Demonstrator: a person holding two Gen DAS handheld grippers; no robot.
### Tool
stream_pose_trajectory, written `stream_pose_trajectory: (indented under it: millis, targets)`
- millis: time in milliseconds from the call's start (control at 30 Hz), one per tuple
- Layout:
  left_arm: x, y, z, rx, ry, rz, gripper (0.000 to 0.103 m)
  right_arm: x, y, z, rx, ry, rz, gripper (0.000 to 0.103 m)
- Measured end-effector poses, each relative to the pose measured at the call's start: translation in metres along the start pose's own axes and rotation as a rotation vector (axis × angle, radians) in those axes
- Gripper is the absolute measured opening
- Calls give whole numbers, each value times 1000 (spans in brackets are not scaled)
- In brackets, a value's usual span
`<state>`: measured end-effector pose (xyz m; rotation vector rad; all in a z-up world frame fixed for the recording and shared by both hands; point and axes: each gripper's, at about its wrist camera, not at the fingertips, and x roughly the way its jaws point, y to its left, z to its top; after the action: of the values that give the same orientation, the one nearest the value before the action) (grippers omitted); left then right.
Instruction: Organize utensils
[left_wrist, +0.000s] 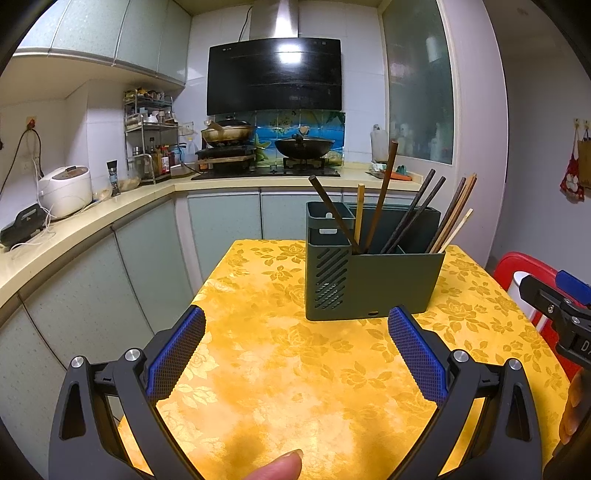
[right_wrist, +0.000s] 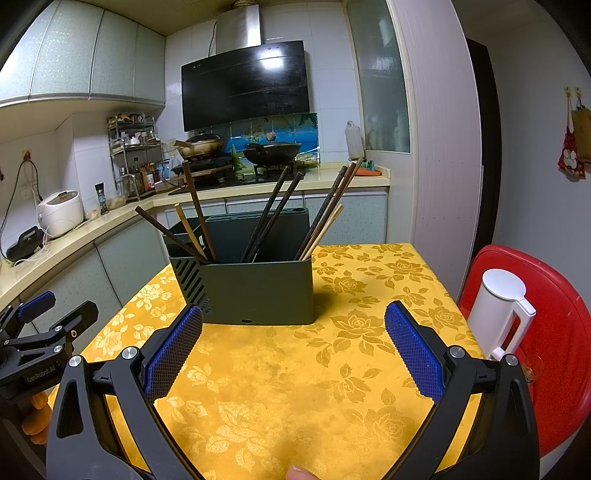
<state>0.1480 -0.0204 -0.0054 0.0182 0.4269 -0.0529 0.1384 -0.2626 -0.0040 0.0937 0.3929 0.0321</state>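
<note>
Left wrist view: both tongs, left tongs (left_wrist: 295, 317) and right tongs (right_wrist: 293, 315), gape wide, empty, over the yellow-clothed bench (left_wrist: 266, 369). Beyond them, near its far edge, stands a dark green holder (left_wrist: 373, 280) bristling with chopsticks (left_wrist: 410, 218).

Holder (right_wrist: 255, 291) stands on table (right_wrist: 295, 387), ahead of my grippers. Chopsticks (right_wrist: 273, 214) stand tilted in holder. Kettle (right_wrist: 498, 314) on chair (right_wrist: 561, 332), right of holder. Stove (right_wrist: 236, 173) behind holder; rice cooker (right_wrist: 61, 212) far left.
</note>
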Motion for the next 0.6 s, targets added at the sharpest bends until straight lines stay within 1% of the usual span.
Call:
stream_pose_trajectory:
  millis: [600]
  targets:
    - [1,0,-2,3,3,-3,96,0,0,0,0,2,1,96]
